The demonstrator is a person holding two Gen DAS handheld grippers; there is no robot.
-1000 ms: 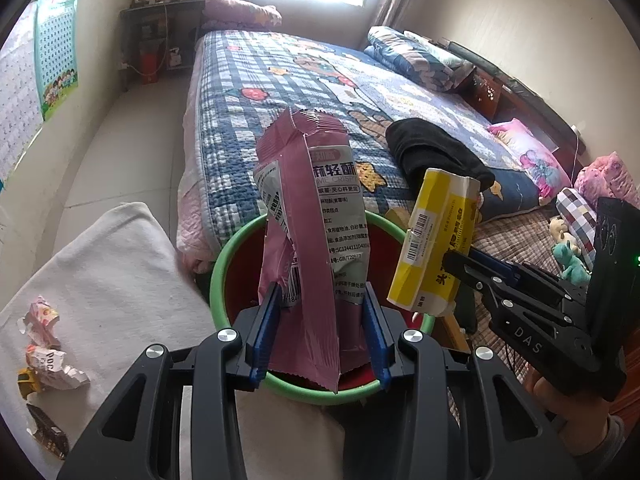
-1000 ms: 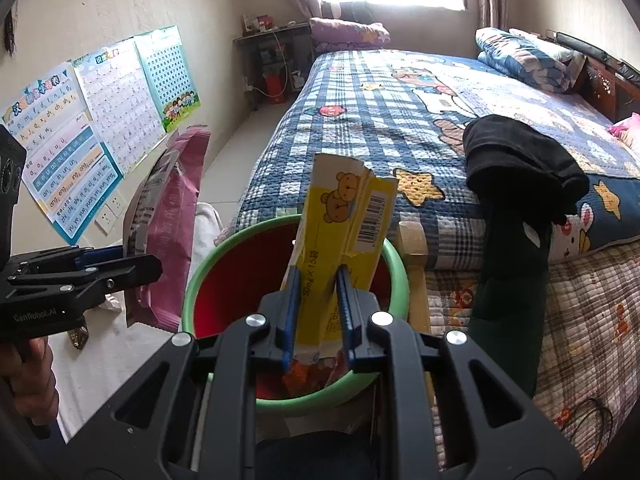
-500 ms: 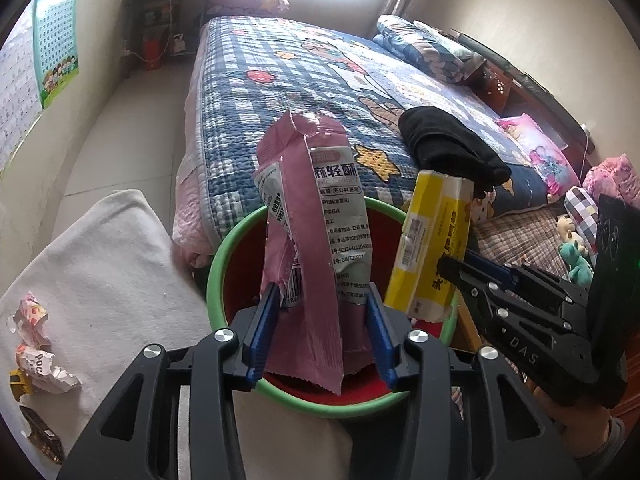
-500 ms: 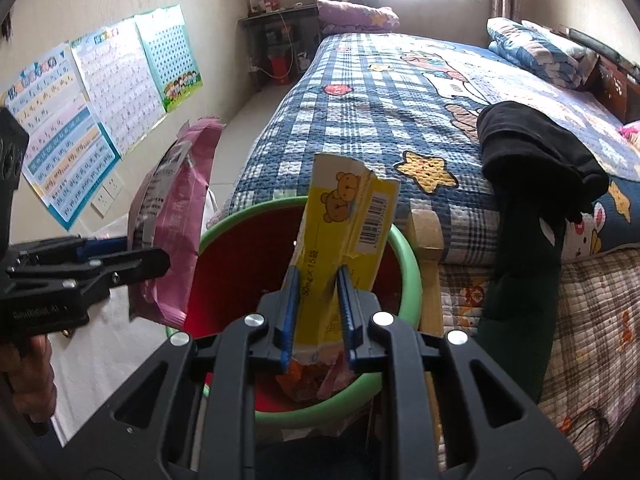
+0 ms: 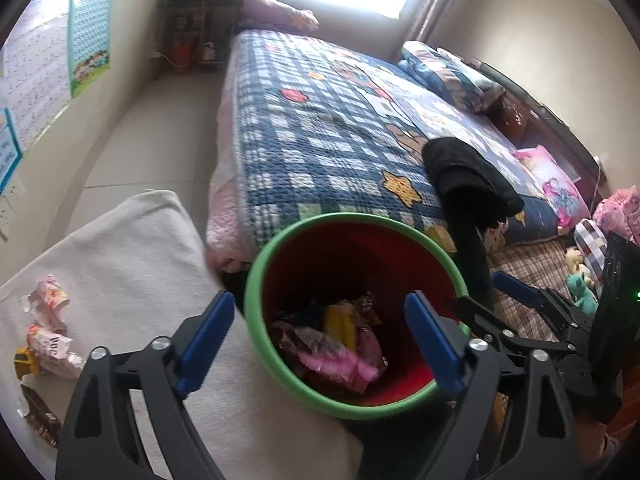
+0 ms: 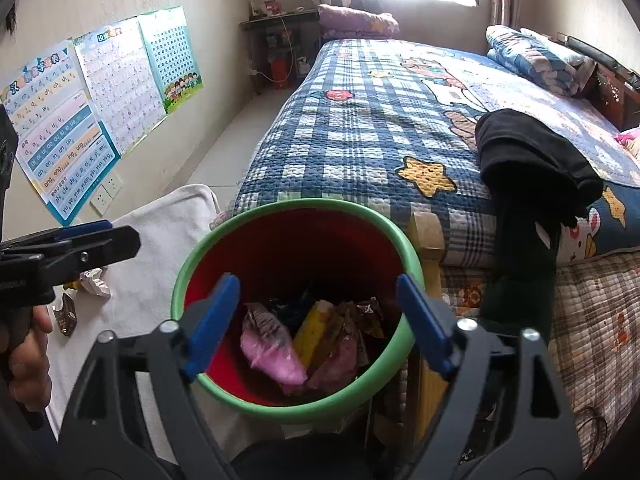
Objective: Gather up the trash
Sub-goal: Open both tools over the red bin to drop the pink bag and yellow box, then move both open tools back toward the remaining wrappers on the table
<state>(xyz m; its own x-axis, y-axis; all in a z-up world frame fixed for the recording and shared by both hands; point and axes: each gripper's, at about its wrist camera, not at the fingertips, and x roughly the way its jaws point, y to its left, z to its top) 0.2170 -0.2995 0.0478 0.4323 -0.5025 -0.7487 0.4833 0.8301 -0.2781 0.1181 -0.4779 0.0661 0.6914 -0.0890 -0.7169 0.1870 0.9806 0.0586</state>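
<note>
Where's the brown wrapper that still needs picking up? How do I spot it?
Find the white cloth left of the green-rimmed bin. Trash lies along its left edge. The brown wrapper lies nearest the camera, flat and dark, unlike the crumpled pink-and-white papers beyond it.

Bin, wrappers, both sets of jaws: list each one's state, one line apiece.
Bin: upright, partly filled.
Pink wrapper: lying in the bin.
Yellow wrapper: lying in the bin.
Crumpled wrappers: uncollected on the white cloth.
Left gripper: jaws opening, nothing between.
Right gripper: jaws opening, nothing between.
</note>
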